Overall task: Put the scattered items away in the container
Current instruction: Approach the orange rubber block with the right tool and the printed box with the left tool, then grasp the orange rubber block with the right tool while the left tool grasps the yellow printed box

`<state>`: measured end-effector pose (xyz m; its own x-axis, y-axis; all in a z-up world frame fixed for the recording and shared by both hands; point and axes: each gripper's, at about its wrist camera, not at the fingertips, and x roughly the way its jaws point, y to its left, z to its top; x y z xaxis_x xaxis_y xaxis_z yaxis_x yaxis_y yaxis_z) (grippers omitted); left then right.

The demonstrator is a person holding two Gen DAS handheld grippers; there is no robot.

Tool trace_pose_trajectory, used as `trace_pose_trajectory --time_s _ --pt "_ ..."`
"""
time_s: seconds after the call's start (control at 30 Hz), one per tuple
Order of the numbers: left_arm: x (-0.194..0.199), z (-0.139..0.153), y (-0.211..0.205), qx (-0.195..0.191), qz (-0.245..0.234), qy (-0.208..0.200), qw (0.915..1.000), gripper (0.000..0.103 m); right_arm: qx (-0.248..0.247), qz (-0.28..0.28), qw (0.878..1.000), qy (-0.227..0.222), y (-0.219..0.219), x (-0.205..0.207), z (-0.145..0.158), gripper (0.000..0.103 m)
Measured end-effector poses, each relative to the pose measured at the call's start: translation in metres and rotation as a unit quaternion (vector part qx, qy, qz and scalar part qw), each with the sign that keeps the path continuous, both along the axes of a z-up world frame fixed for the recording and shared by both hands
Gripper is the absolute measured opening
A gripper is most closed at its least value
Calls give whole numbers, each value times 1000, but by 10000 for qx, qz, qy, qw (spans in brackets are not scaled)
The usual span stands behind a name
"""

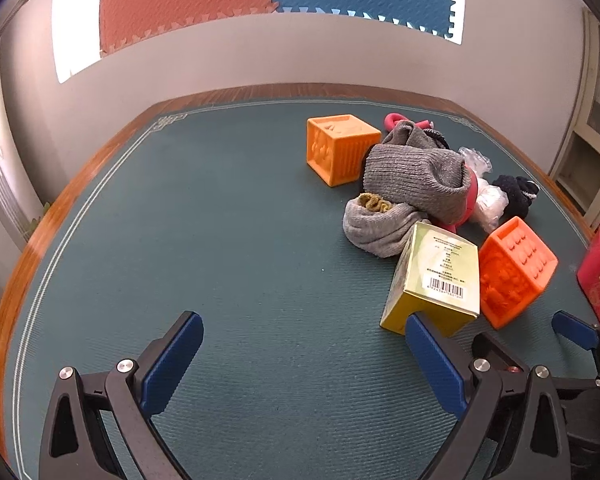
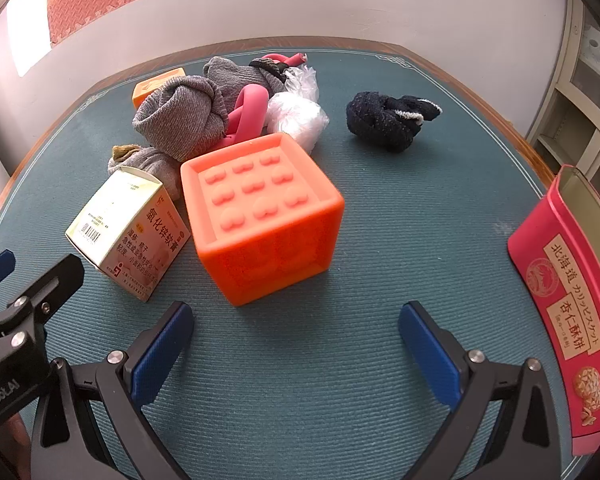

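Both grippers are hovering released, holding nothing: left gripper [image 1: 304,356], right gripper [image 2: 296,340]. The orange cube [image 2: 262,216] is sitting just ahead of the right gripper, touching the ointment box [image 2: 130,232]. The pink tin [image 2: 572,292] is standing at the table's right edge.

A heap of things is spread on the surface [image 2: 380,240]. At its front a cube [image 2: 262,216] is set, with a carton [image 2: 130,232] lying tilted just to its left. Behind these, bundled socks [image 2: 180,120], a looped band [image 2: 250,110] and a plastic bag [image 2: 296,116] are piled together, touching. A second cube [image 1: 340,148] is placed behind the socks. A separate sock bundle [image 2: 388,120] lies apart to the right. A tin [image 2: 568,280] stands at the far right edge.
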<state>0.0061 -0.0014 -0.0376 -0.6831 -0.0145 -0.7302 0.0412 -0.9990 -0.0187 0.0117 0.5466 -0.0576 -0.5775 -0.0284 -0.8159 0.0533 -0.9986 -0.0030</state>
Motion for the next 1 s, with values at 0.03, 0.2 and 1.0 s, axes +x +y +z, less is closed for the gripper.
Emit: trace_pose_trajectory --time_s 0.03,0.2,1.0 --pt "0 -1 0 12 16 -18 10000 102 -2 2 10000 0 0 0 0 103" --pt "-12 -6 -21 248 108 -253 9993 102 -5 57 10000 -10 0 -3 -1 103" --pt "-35 -25 13 -57 475 -575 9972 103 26 1079 9941 115 7 -3 -4 103"
